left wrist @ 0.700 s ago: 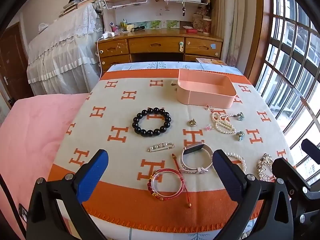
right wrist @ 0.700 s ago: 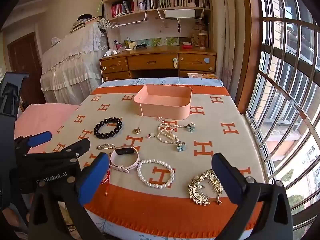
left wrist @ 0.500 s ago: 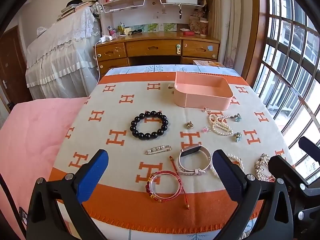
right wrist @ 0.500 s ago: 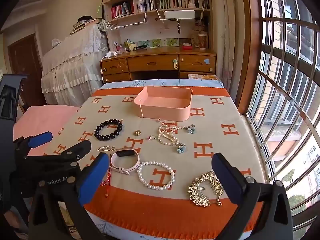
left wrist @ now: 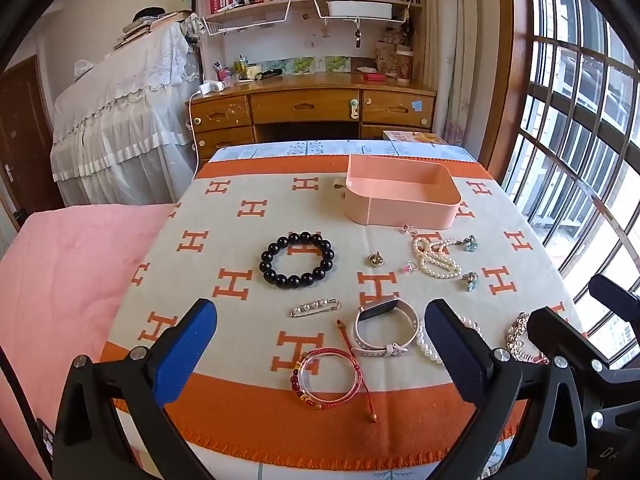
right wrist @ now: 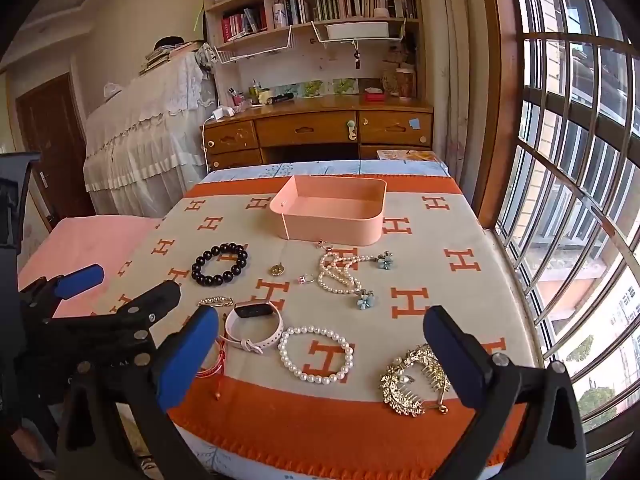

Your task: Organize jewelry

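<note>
Both views have shifted only a little since the earlier frames: the jewelry sits slightly lower and nearer in the left view, and no piece has changed place. The left gripper (left wrist: 320, 354) hovers with its jaws wide apart and holding nothing above the red string bracelet (left wrist: 328, 376), and the right gripper (right wrist: 320, 356) hovers the same way above the pearl bracelet (right wrist: 316, 354). The pink tray (left wrist: 400, 198) stands at the far side of the table (left wrist: 240, 432). Between tray and grippers lie the black bead bracelet (left wrist: 297, 259), the watch band (left wrist: 384, 330) and the gold hair comb (right wrist: 414, 380). Large orange "H" letters repeat across the blanket (right wrist: 460, 232)
</note>
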Motion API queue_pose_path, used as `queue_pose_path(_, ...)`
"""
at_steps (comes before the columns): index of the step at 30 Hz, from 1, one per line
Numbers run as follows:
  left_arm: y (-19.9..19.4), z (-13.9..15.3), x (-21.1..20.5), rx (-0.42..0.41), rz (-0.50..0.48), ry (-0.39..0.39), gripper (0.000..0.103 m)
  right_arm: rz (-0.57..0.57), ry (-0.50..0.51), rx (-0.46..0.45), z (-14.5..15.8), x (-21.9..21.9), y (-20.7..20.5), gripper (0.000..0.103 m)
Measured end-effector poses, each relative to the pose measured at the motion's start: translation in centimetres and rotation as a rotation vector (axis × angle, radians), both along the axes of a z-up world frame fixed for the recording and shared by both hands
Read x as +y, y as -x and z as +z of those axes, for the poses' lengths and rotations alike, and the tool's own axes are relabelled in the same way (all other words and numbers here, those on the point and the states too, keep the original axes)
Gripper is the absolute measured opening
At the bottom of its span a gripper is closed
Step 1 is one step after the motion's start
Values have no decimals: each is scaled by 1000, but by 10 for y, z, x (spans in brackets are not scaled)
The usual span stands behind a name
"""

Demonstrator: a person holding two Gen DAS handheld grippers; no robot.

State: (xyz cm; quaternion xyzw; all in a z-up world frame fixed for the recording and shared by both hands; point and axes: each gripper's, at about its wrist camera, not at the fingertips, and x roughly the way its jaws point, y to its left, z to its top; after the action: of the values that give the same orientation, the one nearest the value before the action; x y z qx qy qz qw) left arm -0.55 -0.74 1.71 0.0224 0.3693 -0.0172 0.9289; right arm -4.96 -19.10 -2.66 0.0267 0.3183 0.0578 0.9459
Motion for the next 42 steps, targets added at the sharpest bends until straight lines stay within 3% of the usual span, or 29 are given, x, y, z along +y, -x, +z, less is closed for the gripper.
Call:
queue_pose_path(17,1,0,1,-2,-2,10,102,-26,-33,-29,3,0,5,103)
queue_pose_path(23,2,0,2,-1,-2,16,102,-31,-45,-40,4,-4,7,95)
queue_pose_path(42,-8,-17,10,71,9,23,102,-28,-55,-25,3,-4,5,86)
